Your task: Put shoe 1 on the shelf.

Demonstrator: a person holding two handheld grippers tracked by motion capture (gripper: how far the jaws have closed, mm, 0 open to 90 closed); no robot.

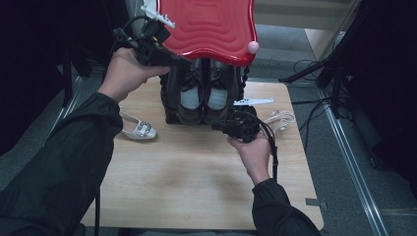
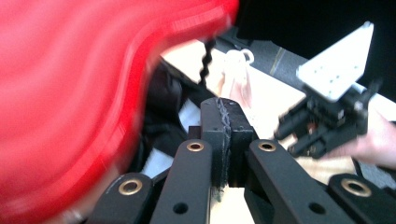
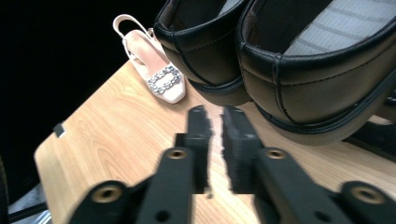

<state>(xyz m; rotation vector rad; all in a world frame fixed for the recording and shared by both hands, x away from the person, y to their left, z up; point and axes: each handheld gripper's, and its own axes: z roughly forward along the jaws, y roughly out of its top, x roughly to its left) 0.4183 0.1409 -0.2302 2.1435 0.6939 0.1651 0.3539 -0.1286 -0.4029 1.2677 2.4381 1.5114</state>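
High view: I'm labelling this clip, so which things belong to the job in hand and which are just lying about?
In the job: red lid, pair of black shoes, dark container, left gripper, right gripper.
Lying about: white buckled shoe, white strappy shoe.

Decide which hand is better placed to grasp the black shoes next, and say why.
Right. The right gripper sits just in front of the black shoes, its jaws empty and nearly closed. The left gripper is up beside the raised red lid.
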